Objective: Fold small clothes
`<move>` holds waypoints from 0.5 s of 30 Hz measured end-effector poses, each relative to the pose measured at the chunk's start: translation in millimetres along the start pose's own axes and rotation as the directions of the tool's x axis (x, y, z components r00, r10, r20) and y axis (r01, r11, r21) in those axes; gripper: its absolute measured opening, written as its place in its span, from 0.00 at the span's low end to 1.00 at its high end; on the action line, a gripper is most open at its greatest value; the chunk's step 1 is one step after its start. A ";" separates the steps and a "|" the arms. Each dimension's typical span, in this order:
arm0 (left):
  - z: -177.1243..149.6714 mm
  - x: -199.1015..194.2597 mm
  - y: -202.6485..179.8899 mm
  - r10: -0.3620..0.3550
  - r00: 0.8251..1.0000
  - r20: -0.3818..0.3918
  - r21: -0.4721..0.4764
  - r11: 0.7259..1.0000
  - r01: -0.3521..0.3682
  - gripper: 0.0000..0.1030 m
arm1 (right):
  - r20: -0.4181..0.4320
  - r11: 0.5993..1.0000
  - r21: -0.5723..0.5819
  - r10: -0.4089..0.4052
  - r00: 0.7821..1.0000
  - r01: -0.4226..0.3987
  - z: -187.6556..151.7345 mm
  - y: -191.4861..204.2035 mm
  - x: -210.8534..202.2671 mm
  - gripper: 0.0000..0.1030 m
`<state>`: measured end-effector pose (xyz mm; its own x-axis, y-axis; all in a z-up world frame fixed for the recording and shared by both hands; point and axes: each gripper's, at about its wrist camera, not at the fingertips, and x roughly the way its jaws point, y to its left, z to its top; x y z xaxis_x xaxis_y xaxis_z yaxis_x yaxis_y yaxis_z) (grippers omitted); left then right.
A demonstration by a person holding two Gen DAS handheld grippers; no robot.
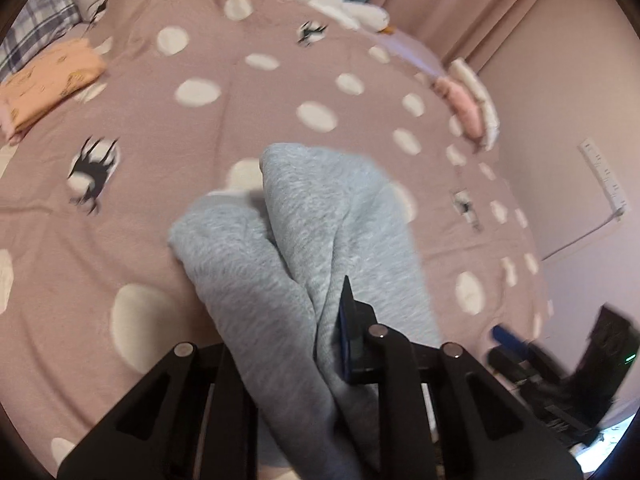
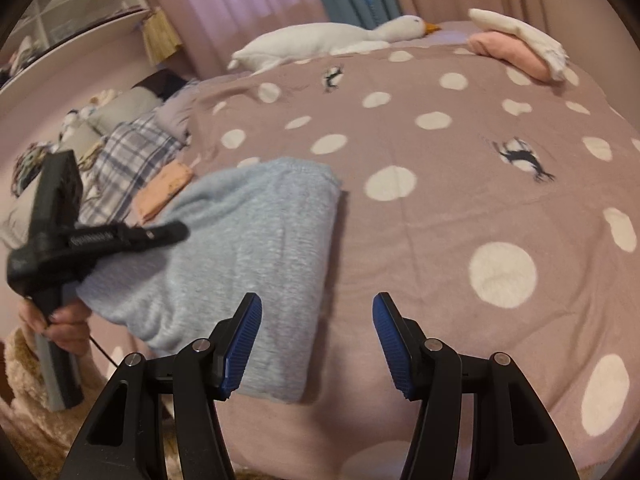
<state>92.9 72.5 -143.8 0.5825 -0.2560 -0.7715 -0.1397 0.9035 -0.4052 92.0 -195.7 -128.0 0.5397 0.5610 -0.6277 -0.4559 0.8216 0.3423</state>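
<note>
Left gripper (image 1: 320,320) fingers apparently pinch grey garment (image 1: 304,216); right gripper (image 2: 316,344) fingers spread wide, holding nothing.

left fingers (image 1: 352,320) half buried in grey garment (image 1: 304,240)

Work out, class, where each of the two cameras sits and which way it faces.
Left wrist: on the left claw, facing across the pink polka-dot bedspread; its fingers clamp the grey fleece garment.
Right wrist: on the right claw, jaws apart, facing the bed's far side; the person's left hand shows.
Shared: garment, bedspread, white plush goose.
</note>
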 end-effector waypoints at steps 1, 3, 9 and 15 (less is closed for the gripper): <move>-4.3 5.9 5.7 0.008 1.000 -0.015 -0.005 1.000 -0.008 0.17 | -0.008 1.000 -0.007 0.002 1.000 -0.002 0.3 3.3 3.6 0.56; -11.4 16.1 14.7 0.009 0.999 -0.031 -0.016 1.000 -0.010 0.18 | -0.026 1.000 -0.020 0.006 1.000 -0.007 -0.7 9.8 11.3 0.56; -15.1 8.8 17.9 0.018 1.000 -0.024 -0.033 0.999 -0.019 0.25 | -0.080 0.998 -0.054 0.011 0.997 -0.016 -5.8 24.7 27.6 0.56; -28.9 -23.4 12.1 -0.016 1.000 0.001 -0.021 1.000 0.016 0.30 | -0.097 0.996 -0.088 -0.009 0.995 0.000 -9.7 33.9 33.0 0.56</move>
<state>54.5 79.5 -144.9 0.5853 -0.2700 -0.7646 -0.1470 0.8920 -0.4275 87.5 -150.4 -143.8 0.4725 0.5412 -0.6956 -0.5162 0.8097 0.2794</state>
